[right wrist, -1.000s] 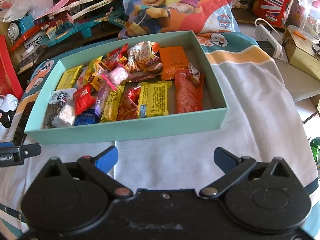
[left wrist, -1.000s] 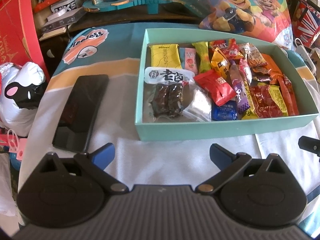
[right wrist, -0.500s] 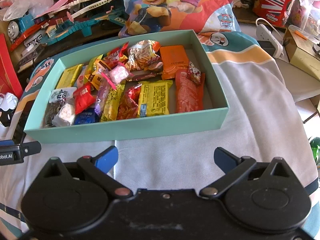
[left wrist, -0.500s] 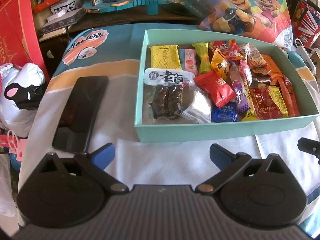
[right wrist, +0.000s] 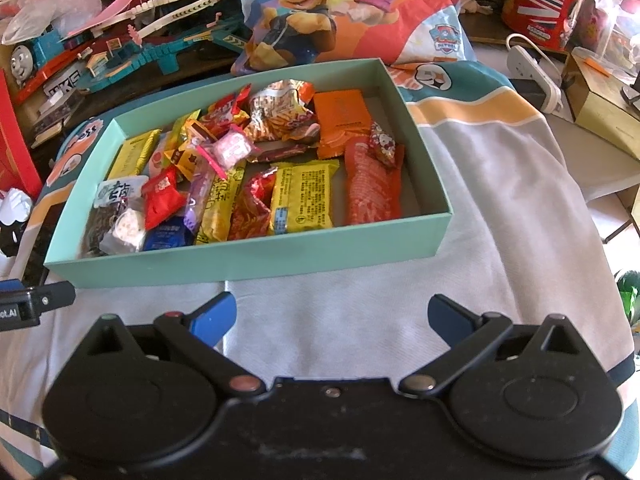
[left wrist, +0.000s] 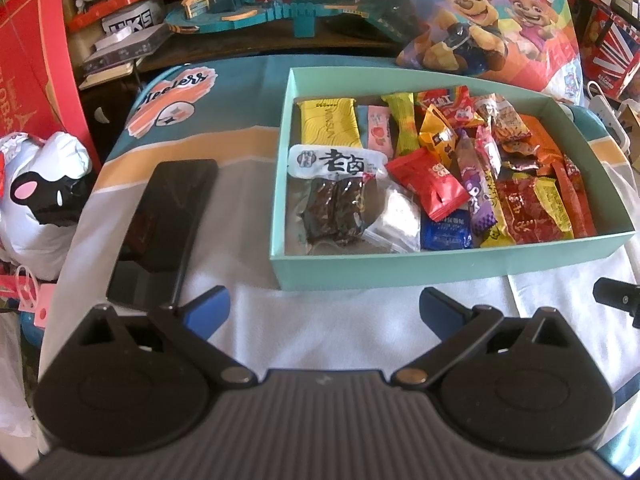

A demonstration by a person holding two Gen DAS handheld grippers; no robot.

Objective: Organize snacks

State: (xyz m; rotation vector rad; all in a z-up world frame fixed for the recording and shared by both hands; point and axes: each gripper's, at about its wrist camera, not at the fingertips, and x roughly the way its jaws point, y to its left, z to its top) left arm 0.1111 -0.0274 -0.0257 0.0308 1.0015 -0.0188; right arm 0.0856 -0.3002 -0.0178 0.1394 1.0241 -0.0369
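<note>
Black phone (left wrist: 162,232) lying flat on the cloth (left wrist: 340,328) that covers the table, near its left edge. Beyond the table's far edge, a cartoon-dog cushion (right wrist: 344,12) (printed with two pups) leans at the back. A teal toy track set (left wrist: 272,12) spreads across the rear surface, with a blue toy engine (right wrist: 24,60) at its left end. A white power strip (right wrist: 532,68) lies at far right.
</note>
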